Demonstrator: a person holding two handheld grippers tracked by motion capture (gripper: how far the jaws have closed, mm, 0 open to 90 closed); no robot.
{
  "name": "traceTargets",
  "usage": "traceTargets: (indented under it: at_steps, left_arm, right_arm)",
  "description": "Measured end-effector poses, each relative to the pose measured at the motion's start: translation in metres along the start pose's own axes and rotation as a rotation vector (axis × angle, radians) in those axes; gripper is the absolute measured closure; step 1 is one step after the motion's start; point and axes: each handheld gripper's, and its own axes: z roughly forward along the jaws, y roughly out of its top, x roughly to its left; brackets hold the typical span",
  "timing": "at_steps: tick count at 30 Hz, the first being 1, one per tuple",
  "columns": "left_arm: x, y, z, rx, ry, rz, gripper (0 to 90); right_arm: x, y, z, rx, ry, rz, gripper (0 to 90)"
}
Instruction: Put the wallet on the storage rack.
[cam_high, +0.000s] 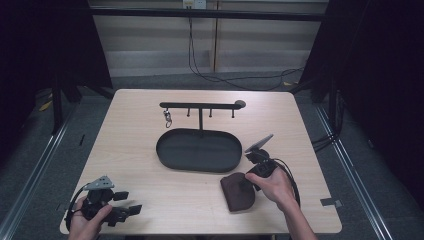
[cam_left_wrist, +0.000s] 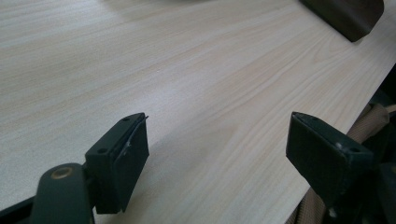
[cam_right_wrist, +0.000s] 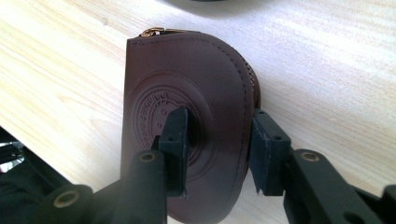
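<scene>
— Brown leather, that's what I've got under my right gripper (cam_right_wrist: 217, 151): a zipped pouch (cam_right_wrist: 187, 126) lying flat on the table (cam_high: 150, 150), near its 5 o'clock corner in the high view.

— Are you gripping it?

— My jaws are down on it at a narrow gap, one on the embossed round seal, the other at the curved edge by the zip. Whether they actually pinch the leather, I cannot tell. The right hand (cam_high: 272, 186) sits just at 3 o'clock of the pouch (cam_high: 237, 192).

— And your left?

— My left gripper (cam_high: 131, 210) is at the table's 7 o'clock corner, close to the front edge, well apart from the pouch. Its jaws stand wide with bare wood between them. From the left gripper view a corner of the pouch (cam_left_wrist: 348, 16) shows far off at 1 o'clock.

— Anything else on the table?

— A dark oval tray (cam_high: 170, 155) at the centre, with a T-shaped rack (cam_high: 200, 106) rising from its far rim. A small metal clasp (cam_high: 167, 118) hangs from the rack's left end. The pouch lies just off the tray's 5 o'clock edge, apart from it.
</scene>
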Motion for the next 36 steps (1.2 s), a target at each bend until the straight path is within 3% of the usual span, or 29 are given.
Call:
traceTargets:
  at_steps: [6, 13, 15, 26, 36]
  left_arm:
    - [0.0, 0.0, 0.0, -0.001, 0.0, -0.003, 20.9]
    - [0.0, 0.0, 0.001, -0.001, 0.0, -0.008, 20.9]
    - [0.0, 0.0, 0.001, 0.0, -0.001, -0.008, 20.9]
    - [0.0, 0.0, 0.002, 0.003, -0.005, -0.011, 20.9]
    - [0.001, 0.001, 0.0, -0.004, -0.006, -0.019, 20.4]
  right_arm:
    - [0.008, 0.003, -0.011, -0.003, -0.01, -0.018, 71.3]
    - [0.015, 0.008, -0.025, 0.006, -0.084, -0.041, 75.5]
    - [0.017, 0.009, -0.029, 0.006, -0.069, -0.036, 77.6]
    - [0.023, 0.017, -0.044, 0.026, -0.112, -0.048, 81.4]
    - [0.035, 0.025, -0.055, 0.036, -0.12, -0.091, 81.8]
